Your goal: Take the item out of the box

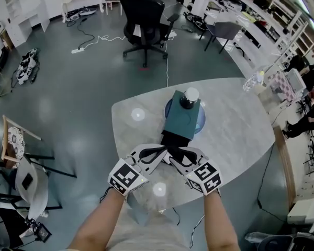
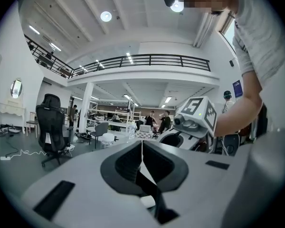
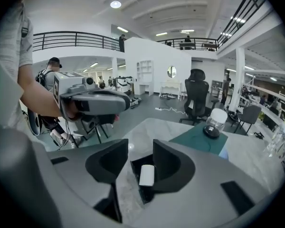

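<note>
While left tool [image 2: 142, 151] and right tool [image 3: 140, 148] hover at the black open tray [image 3: 143, 193] of the teal rectangular box [image 1: 186, 120] on the pale marble bench [image 1: 235, 135] | left: jaws together | right: jaws wide, small white cylinder [image 3: 147, 175] lying in tray between them, unpressed

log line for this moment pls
step: reach for item | left claw: shut | right claw: open, aimed at white item in black tray of teal box | item: not gripped yet
</note>
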